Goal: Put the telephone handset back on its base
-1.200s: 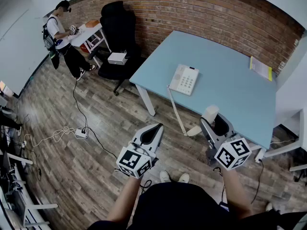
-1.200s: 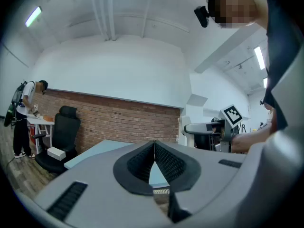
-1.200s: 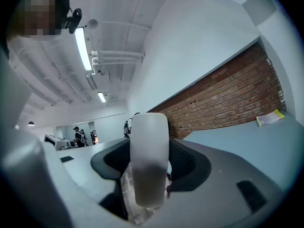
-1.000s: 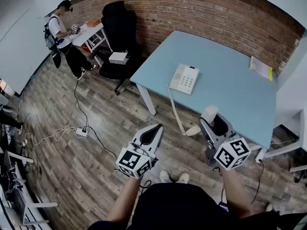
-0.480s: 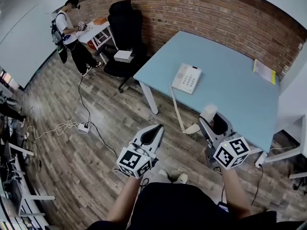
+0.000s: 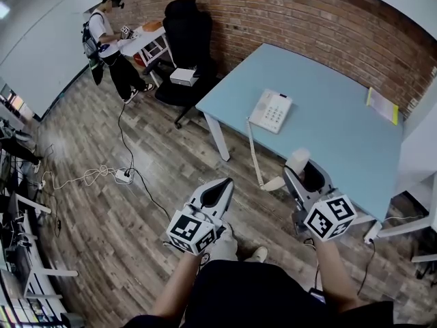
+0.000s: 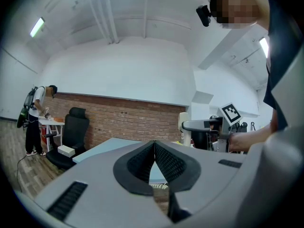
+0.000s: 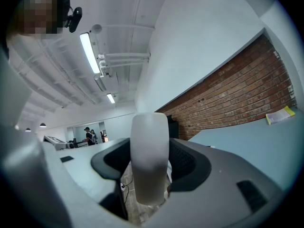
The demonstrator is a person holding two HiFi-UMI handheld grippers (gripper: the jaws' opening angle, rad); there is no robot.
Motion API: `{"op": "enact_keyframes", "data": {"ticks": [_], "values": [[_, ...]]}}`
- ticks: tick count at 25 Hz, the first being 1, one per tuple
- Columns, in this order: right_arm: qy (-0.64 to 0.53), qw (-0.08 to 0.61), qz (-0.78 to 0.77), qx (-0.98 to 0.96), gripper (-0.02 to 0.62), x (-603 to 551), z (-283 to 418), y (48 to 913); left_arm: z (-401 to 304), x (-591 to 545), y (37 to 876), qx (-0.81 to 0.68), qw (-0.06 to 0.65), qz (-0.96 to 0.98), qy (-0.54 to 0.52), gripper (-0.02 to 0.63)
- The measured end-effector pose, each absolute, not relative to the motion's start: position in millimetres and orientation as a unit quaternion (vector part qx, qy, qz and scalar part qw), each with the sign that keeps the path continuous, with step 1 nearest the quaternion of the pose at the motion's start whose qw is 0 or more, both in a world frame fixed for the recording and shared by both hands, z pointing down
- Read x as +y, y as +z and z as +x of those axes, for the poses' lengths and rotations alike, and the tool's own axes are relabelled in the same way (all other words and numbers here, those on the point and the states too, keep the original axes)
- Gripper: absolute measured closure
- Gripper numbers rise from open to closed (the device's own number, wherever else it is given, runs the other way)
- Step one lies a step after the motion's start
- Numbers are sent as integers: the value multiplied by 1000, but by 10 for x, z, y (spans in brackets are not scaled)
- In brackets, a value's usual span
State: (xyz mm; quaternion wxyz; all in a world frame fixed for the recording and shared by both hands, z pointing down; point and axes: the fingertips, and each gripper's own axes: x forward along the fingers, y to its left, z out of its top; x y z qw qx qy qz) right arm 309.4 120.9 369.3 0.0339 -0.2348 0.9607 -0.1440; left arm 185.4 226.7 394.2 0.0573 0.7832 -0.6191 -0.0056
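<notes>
The right gripper (image 6: 304,176) has its jaws clamped on the off-white plastic telephone handset (image 8: 149,156), which stands roughly upright between them, out over the floor and short of the table edge. The left gripper (image 7: 154,152) is empty, its ribbed jaws pressed together, and it hangs low in front of the person, well apart from the table.

The step in hand is judged to be carrying the handset to the white push-button telephone base (image 6: 271,111), which lies near the front left corner of the pale blue rectangular table (image 6: 328,87). To do it well, the handset likely needs turning to lie lengthwise along the base's cradle side. It should come down flat, with both ends seated before the jaws let go. The white coiled cord (image 6: 253,152) hangs from the base over the table edge to the handset. Too quick a lift could tug the light base, so the free left gripper might steady it.

The table top is otherwise bare save a yellow-edged paper booklet (image 6: 382,106) at its far right edge. Beyond it runs a red brick wall (image 6: 293,12). The floor is of grey-brown wooden planks (image 6: 95,224), with a white power strip (image 6: 124,176) and trailing cables. A black office chair (image 6: 190,33) stands by the far corner, and another person (image 6: 109,29) stands at a small white desk (image 6: 156,41).
</notes>
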Motion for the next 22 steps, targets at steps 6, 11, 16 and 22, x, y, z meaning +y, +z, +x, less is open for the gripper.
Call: {"op": "enact_keyframes", "data": {"ticks": [6, 11, 16, 22], "values": [[-149, 36, -233, 960, 348, 1165, 3097, 3732, 1865, 2271, 3982, -620, 59, 782, -3, 597], [-150, 35, -230, 961, 348, 1145, 2996, 3714, 1764, 2267, 3970, -625, 59, 778, -5, 597], [-149, 31, -224, 963, 348, 1093, 2815, 3720, 1587, 2230, 3977, -631, 61, 774, -11, 597], [-146, 31, -219, 964, 348, 1050, 2555, 3698, 1373, 2198, 4051, -632, 69, 772, -14, 597]]}}
